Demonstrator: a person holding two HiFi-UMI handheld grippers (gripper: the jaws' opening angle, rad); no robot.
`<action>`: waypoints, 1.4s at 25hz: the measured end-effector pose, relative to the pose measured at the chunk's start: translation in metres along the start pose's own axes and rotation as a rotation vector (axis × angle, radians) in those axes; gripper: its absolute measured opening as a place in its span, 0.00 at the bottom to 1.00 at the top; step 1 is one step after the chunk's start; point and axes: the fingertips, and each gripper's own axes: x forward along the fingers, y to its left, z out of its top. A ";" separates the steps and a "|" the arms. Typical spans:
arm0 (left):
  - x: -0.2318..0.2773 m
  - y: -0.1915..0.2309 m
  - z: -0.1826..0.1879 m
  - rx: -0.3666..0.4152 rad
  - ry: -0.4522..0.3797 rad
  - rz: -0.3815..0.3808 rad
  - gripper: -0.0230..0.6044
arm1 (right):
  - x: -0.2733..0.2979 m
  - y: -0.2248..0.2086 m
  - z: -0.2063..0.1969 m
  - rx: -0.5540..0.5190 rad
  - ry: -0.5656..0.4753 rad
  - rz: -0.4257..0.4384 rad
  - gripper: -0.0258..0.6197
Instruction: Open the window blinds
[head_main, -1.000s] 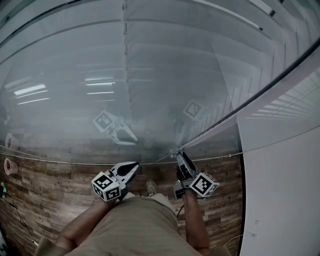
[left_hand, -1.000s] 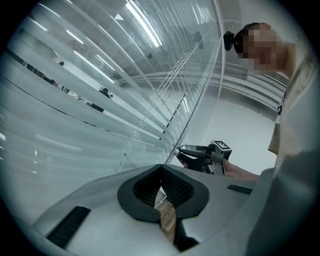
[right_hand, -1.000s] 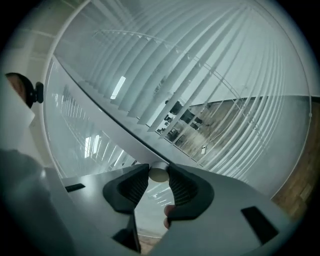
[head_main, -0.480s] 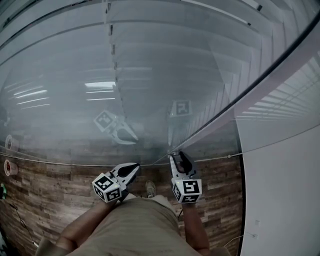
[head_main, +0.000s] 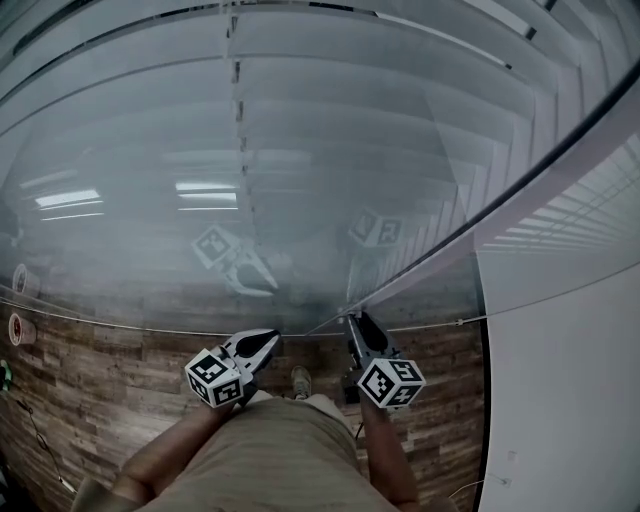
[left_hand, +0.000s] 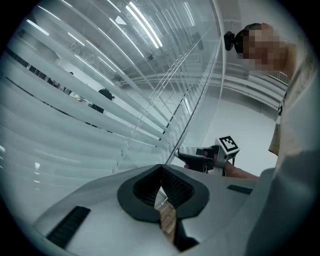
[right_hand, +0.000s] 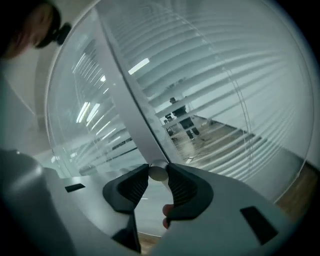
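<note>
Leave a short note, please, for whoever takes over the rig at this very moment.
Left gripper: shut and empty, idle.
Right gripper: its jaws have just been closing and now pinch the round end of the tilt wand.
Blinds: lowered, with the slats only partly tilted; the room beyond shows through the gaps.
Done: the wand is gripped.
Left: probably twist the wand until the slats stand fully open, then let go.

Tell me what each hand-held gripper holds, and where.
Right hand-held gripper: jaws, just closed further, pinch the round knob by its sides, at their tips. Left hand-held gripper: shut, empty.
</note>
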 end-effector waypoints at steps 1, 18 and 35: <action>0.000 0.000 0.000 0.000 0.000 0.001 0.06 | 0.000 -0.002 0.000 0.107 -0.001 0.036 0.24; 0.003 -0.001 -0.002 -0.002 0.013 -0.017 0.06 | 0.005 -0.009 -0.002 0.872 -0.024 0.338 0.24; 0.003 -0.034 0.039 -0.102 -0.088 -0.158 0.13 | -0.032 0.043 0.036 0.182 -0.077 0.301 0.37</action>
